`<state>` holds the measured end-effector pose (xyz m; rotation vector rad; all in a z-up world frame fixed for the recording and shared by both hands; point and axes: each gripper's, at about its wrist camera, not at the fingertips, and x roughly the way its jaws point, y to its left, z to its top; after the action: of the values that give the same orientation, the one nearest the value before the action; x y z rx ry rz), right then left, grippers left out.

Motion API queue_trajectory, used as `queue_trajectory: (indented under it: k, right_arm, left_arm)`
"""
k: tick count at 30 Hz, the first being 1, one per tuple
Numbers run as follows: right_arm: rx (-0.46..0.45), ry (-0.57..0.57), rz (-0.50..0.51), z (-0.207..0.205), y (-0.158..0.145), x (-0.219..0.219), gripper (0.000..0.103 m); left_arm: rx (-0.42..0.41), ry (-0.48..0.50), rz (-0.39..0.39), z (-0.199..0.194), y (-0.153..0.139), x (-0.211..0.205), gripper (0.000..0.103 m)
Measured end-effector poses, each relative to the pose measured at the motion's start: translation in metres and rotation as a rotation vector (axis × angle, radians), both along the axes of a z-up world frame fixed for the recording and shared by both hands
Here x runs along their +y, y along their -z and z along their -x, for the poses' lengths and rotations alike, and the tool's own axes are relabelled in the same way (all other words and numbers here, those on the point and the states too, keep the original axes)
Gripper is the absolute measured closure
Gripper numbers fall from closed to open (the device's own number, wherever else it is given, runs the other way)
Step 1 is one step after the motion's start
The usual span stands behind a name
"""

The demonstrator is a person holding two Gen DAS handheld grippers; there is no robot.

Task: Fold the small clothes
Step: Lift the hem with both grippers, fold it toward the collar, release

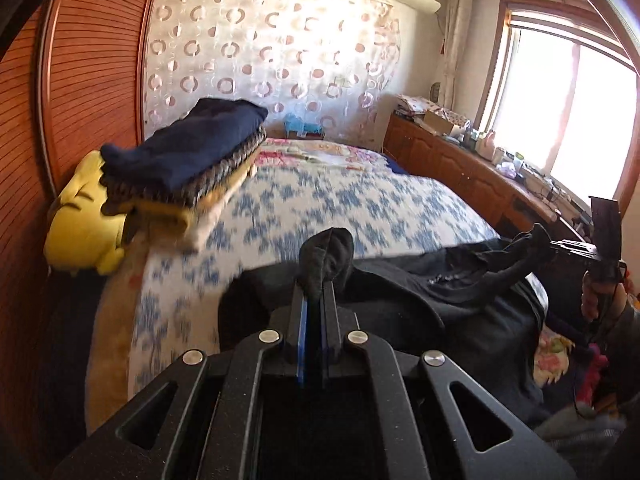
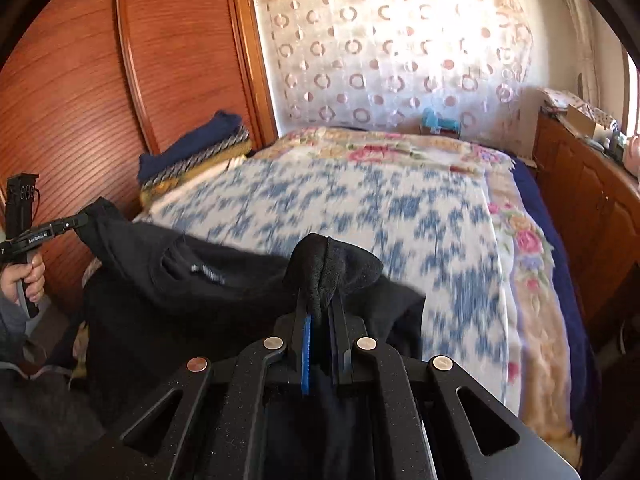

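at the far left edge of the bed (image 1: 360,200), against the wooden wardrobe (image 1: 80,80), a stack of folded clothes (image 1: 188,156): navy on top, a grey knit under it, yellow and cream below, all lying on a yellow plush toy (image 1: 80,220). nearer, at the near edge of the bed, the black garment (image 1: 400,292) stretched between the two tools, partly lifted, the rest of it sagging in a loose heap over the blue and white blanket (image 2: 380,208). left gripper (image 1: 316,300) closed tight on one bunched corner of the cloth, a small tuft standing up above the fingertips. in the right view, the collar with a label (image 2: 208,272) visible in the middle of the cloth, so probably a small top held at the two shoulders or at the hem; cannot tell which. right gripper (image 2: 320,308) also closed tight on its own bunched corner, same tuft above the tips. further right, a long wooden cabinet (image 1: 460,164) under the window, crowded with small things. about handling, as a judgement: light, very soft, no stiffness at all, likely a bit fleecy and not slippery, so good hold with a thin pinch. best to keep hold at the two corners, pull taut to flatten, then lay down on the blanket before folding; otherwise easy sagging and wrinkles in the middle.
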<state>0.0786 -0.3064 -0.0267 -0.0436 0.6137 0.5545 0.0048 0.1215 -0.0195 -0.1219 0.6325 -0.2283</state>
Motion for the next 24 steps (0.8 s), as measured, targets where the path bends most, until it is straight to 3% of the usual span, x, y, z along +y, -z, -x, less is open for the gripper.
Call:
queue_trajectory:
  k: [5, 12, 19, 21, 24]
  right_arm:
    - [0.023, 0.006, 0.001, 0.029, 0.001, -0.012, 0.097]
    - [0.014, -0.005, 0.014, 0.060, -0.029, -0.017, 0.096]
    - [0.093, 0.004, 0.037, 0.055, -0.006, -0.012, 0.096]
    - [0.103, 0.006, 0.043, 0.052, -0.004, -0.009, 0.096]
    - [0.104, 0.006, 0.045, 0.050, -0.008, -0.008, 0.096]
  left_arm:
    - [0.008, 0.000, 0.010, 0.023, -0.002, 0.005, 0.097]
    - [0.024, 0.009, -0.028, 0.047, -0.013, 0.008, 0.097]
    - [0.093, 0.013, -0.034, 0.043, 0.010, 0.007, 0.097]
    - [0.095, 0.014, -0.047, 0.044, 0.010, 0.005, 0.092]
    - [0.075, 0.005, -0.056, 0.046, 0.006, 0.006, 0.077]
